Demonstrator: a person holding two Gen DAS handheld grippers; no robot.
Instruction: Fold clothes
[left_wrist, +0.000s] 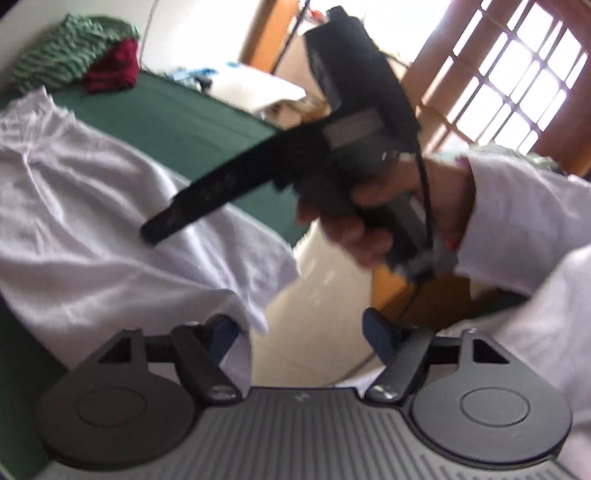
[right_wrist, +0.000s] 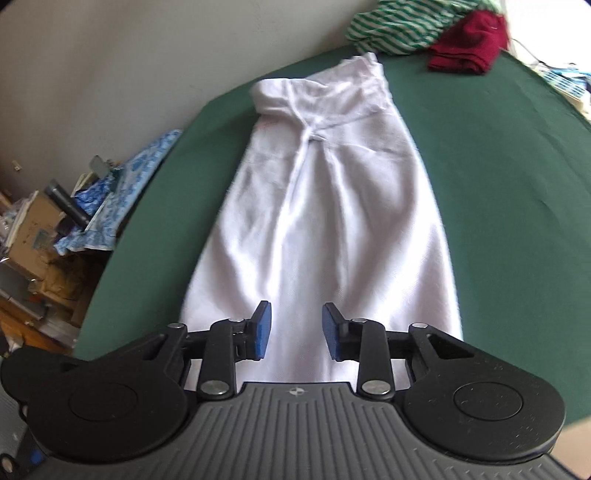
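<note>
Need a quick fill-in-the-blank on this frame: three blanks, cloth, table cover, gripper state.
1. The white cotton garment lies flat on a table cover coloured ____.
2. The right gripper has its blue pads ____, holding nothing.
3. Beside the green-and-white striped cloth sits a folded cloth coloured ____.

Missing words: green; open; dark red

Right wrist view sits low behind its own claw (right_wrist: 294, 330), facing forward along the white garment (right_wrist: 325, 206) laid on the green worktop (right_wrist: 498, 155), close in. Left wrist view is tilted and blurred (motion), off the worktop edge, looking sideways across it toward a window (left_wrist: 517, 74). Both share the garment, worktop, and the striped green cloth (right_wrist: 399, 22) with the red cloth (right_wrist: 469, 40).
</note>
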